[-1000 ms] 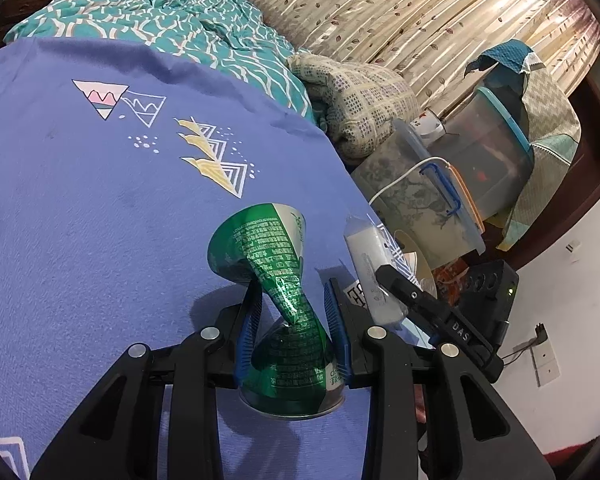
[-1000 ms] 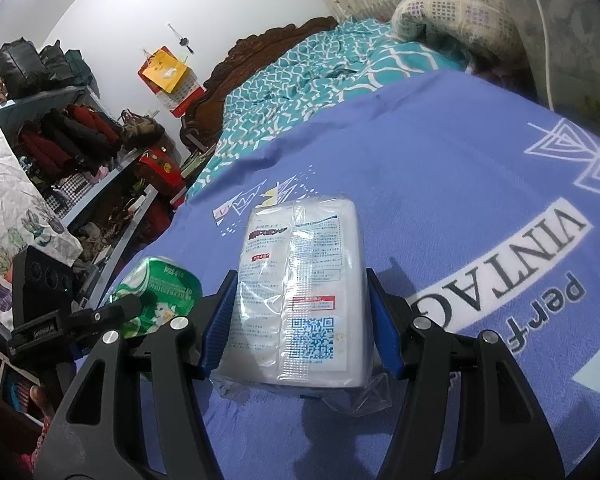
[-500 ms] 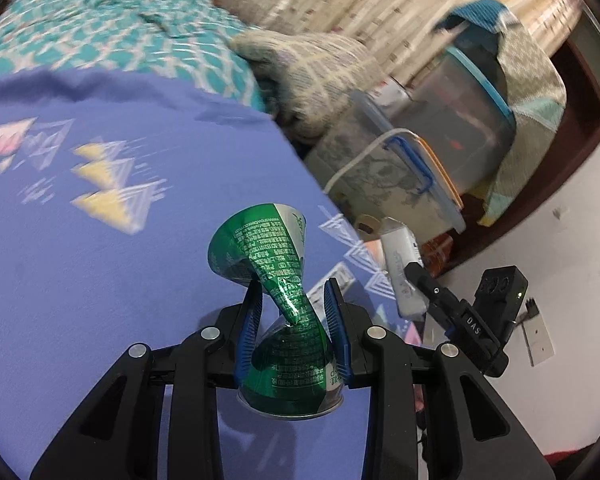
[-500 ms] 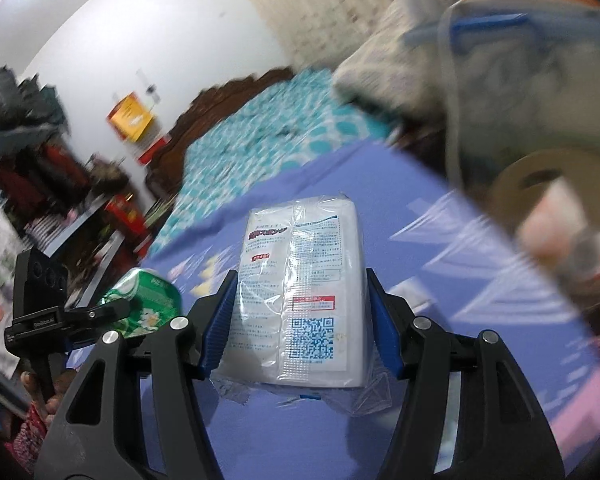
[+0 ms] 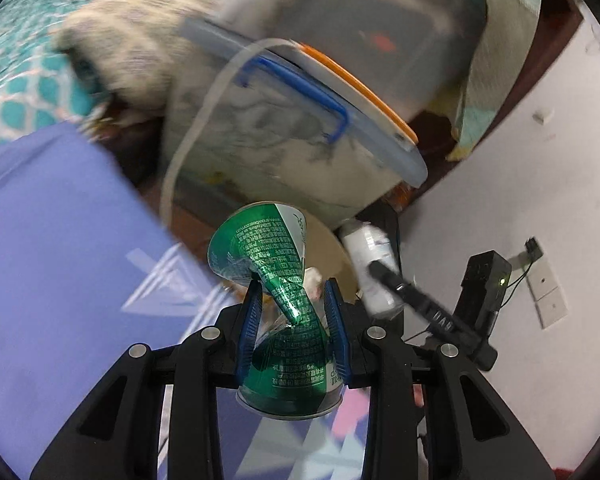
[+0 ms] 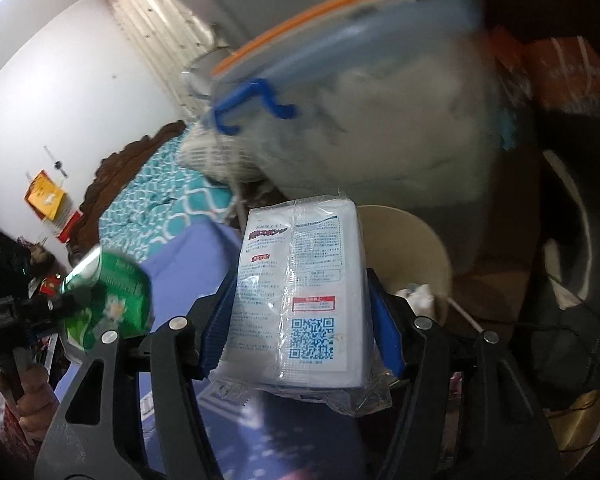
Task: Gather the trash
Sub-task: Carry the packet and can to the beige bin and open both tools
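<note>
Two Pieces Held, Bin Just Ahead

Beyond the bed's [image 5: 52, 240] edge, both loads hang near the tan bin [image 6: 412, 236], neither dropped yet. One crushed green can [image 5: 284, 312] sits pinched in the left gripper's [image 5: 292, 320] narrow fingers; one white wrapped packet [image 6: 300, 300] is clamped between the right gripper's [image 6: 300, 320] wider-set fingers. Some white scrap already lies in the bin. Releasing both remains.
</note>
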A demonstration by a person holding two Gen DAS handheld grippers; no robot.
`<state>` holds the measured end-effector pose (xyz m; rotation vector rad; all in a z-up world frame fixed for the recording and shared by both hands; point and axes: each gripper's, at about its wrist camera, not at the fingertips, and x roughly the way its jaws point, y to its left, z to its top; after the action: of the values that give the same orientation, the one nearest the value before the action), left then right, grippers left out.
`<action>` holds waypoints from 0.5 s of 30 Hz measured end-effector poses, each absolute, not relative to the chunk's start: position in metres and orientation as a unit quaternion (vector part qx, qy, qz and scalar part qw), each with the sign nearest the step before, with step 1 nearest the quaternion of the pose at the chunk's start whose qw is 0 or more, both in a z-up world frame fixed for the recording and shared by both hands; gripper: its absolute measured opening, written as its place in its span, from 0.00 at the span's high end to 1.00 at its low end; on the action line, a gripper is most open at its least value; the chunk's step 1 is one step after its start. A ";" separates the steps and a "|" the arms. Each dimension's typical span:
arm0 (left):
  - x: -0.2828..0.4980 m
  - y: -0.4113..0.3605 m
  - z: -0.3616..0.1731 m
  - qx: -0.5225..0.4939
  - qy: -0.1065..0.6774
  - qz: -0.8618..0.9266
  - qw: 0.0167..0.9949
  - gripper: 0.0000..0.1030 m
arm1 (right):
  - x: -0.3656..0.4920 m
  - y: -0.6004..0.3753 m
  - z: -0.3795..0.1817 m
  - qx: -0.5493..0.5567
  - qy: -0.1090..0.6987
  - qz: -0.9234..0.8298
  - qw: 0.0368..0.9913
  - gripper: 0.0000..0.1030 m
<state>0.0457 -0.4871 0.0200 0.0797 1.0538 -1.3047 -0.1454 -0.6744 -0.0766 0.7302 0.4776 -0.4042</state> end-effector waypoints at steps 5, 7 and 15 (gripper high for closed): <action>0.033 -0.561 -0.012 0.096 0.482 -0.544 0.680 0.40 | -0.133 -0.702 -0.098 0.385 0.242 -0.196 0.869 0.15; 0.035 -0.568 -0.023 0.104 0.489 -0.535 0.681 0.41 | -0.133 -0.705 -0.099 0.383 0.236 -0.205 0.869 0.15; 0.035 -0.499 -0.013 0.093 0.462 -0.530 0.705 0.40 | -0.153 -0.674 -0.078 0.380 0.183 -0.202 0.884 0.15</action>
<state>0.0352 -0.4991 -0.0132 0.2071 1.0266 -1.1780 -0.1529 -0.6738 -0.0779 0.7906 0.3811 -0.4194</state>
